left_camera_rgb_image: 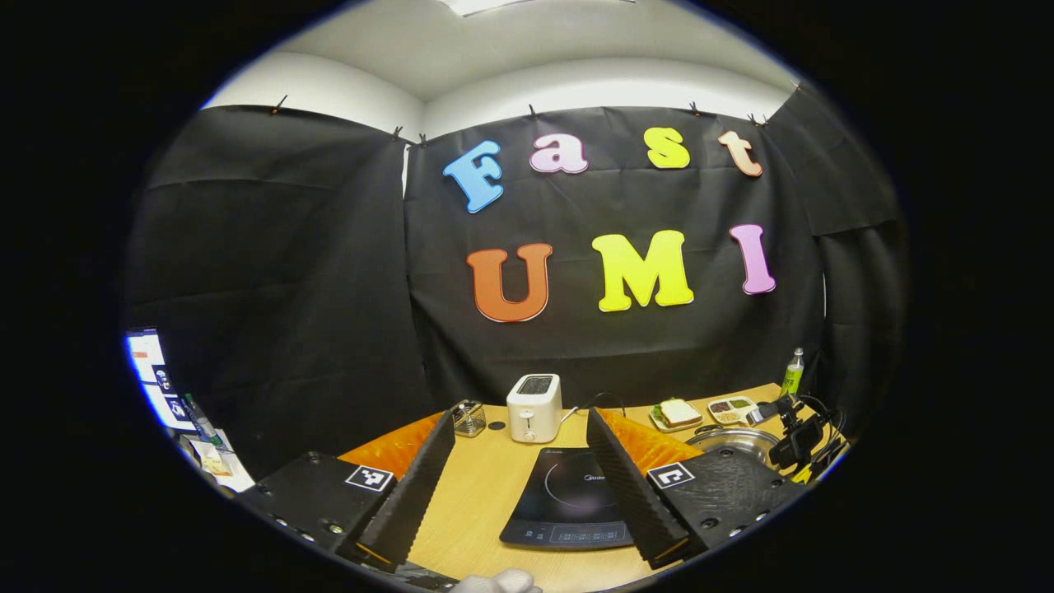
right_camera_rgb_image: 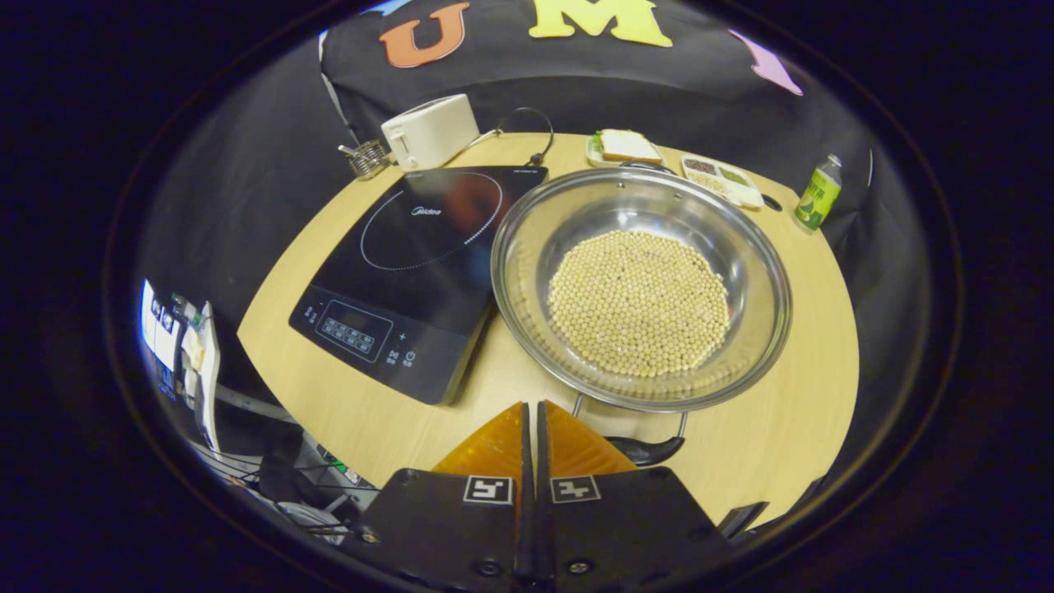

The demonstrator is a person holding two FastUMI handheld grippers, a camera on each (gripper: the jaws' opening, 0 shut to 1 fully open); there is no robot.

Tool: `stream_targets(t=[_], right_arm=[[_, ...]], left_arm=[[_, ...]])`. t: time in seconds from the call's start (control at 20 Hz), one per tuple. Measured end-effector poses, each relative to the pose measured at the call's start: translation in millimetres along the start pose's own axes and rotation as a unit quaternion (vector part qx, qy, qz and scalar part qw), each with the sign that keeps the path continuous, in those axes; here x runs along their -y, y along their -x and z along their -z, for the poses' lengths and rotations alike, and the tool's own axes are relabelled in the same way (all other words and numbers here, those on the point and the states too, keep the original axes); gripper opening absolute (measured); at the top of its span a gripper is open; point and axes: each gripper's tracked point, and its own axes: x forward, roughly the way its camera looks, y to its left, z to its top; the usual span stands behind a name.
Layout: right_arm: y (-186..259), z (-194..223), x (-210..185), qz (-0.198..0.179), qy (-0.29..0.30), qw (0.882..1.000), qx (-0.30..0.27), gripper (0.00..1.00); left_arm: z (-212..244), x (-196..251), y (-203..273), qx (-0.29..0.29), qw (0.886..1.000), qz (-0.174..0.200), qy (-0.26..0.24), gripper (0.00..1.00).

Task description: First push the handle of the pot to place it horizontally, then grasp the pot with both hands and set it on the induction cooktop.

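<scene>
Across the middle of the right gripper view, the wooden surface (right_camera_rgb_image: 790, 428) carries the induction cooktop (right_camera_rgb_image: 412, 280) at centre left and the pot (right_camera_rgb_image: 641, 288) of pale beans just right of it, its near handle (right_camera_rgb_image: 646, 449) at lower centre. The right claw (right_camera_rgb_image: 533, 424) is clenched, empty. The left claw (left_camera_rgb_image: 520, 432) stands released above the cooktop.
</scene>
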Motion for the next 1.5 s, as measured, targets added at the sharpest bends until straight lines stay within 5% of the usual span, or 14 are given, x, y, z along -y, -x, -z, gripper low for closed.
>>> stream_targets(t=[0.45,1.5], right_arm=[[0,8,12,-0.009,-0.024,1.000,-0.008,0.04],[13,20,105,0.056,-0.076,0.995,-0.015,0.00]], left_arm=[[7,6,-5,-0.012,1.000,0.007,0.007,0.96],[8,39,-20,-0.014,0.999,0.026,0.020,0.96]])
